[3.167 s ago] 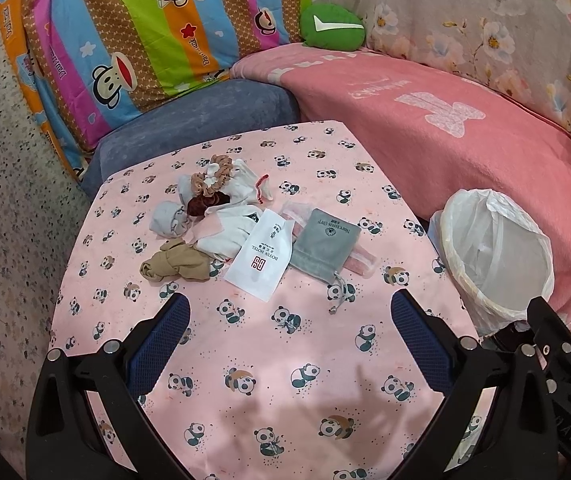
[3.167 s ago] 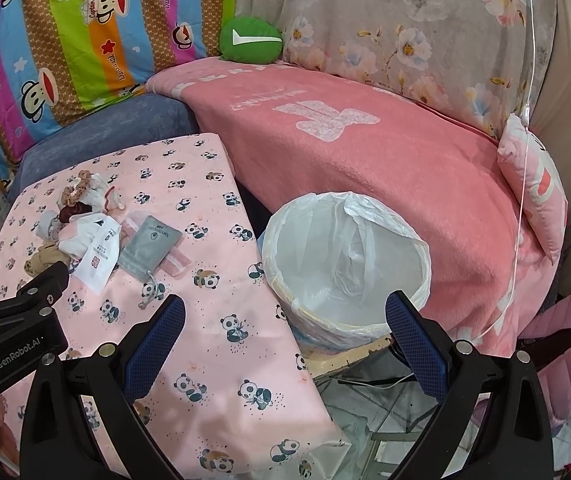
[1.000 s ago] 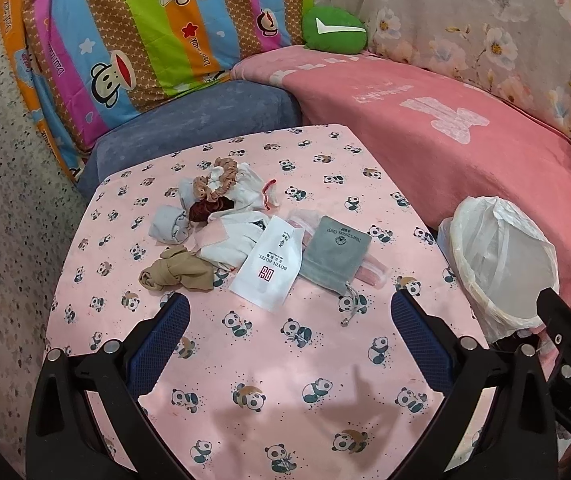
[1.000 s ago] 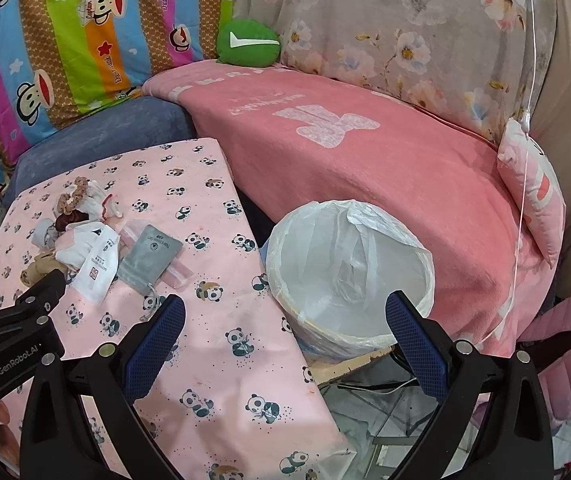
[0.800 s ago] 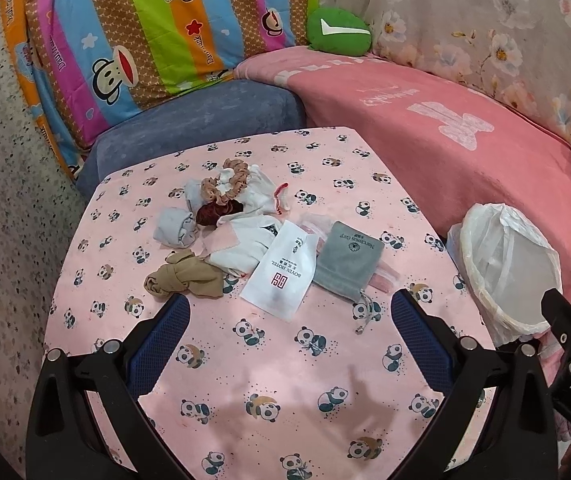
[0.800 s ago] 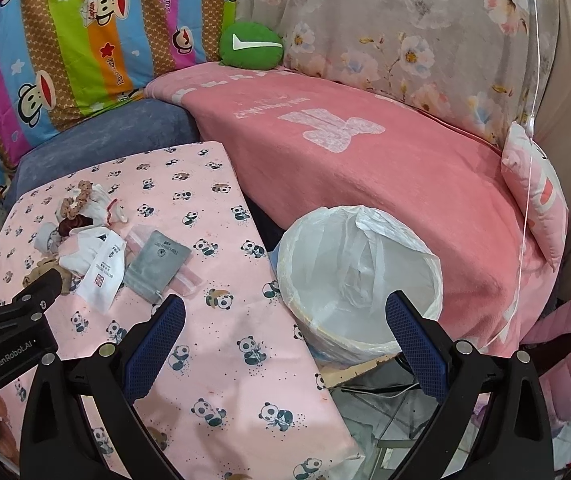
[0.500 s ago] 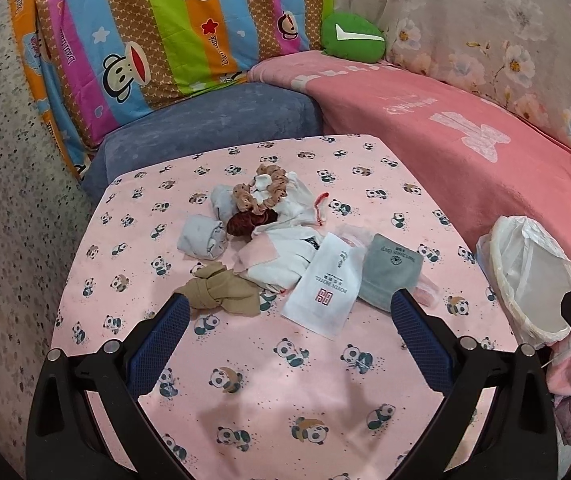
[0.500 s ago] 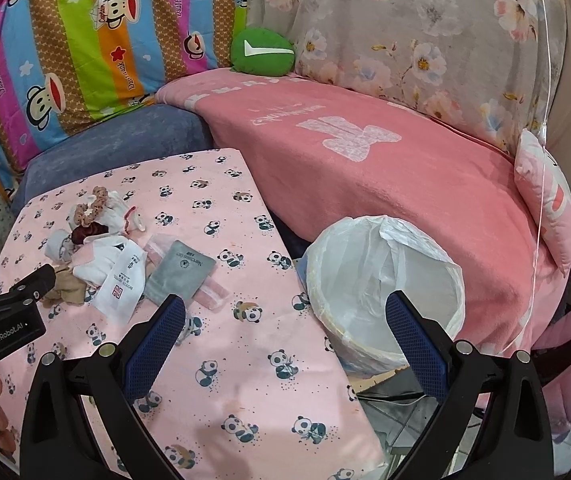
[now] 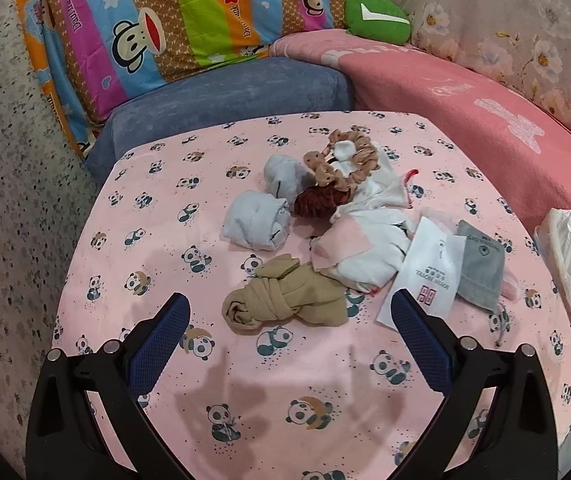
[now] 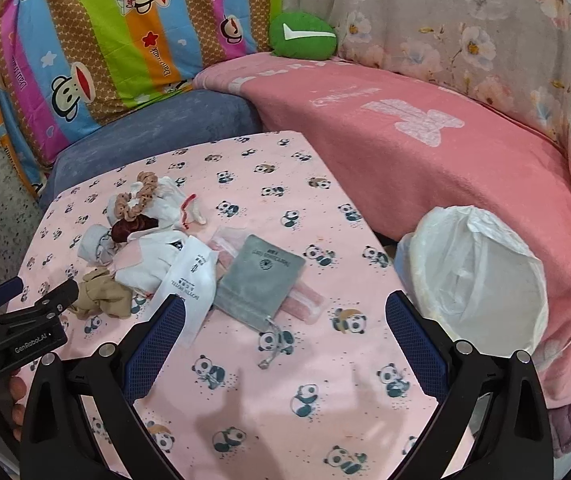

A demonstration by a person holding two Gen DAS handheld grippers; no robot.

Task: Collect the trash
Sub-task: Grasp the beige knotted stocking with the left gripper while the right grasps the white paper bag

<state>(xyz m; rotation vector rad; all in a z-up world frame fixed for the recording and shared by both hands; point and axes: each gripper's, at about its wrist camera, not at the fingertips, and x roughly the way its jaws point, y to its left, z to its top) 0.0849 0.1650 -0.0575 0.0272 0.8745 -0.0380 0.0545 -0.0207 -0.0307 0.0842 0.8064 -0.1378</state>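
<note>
A: Item, tan knotted stocking (image 9: 285, 300): on the table (image 9: 157, 216), near edge of the pile, long axis left-right, just beyond the left gripper (image 9: 287, 332), jaws released, empty.

B: Right gripper (image 10: 281, 332): jaws released, nearer the grey pouch (image 10: 261, 276). Lined bin (image 10: 481, 280): right of table. Left is nearer the stocking.

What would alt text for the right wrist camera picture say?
An open, empty two-finger tool hovers over a panda-print table scattered with a grey pouch, a white packet and bundled socks. A lined trash bin stands at right.
</note>
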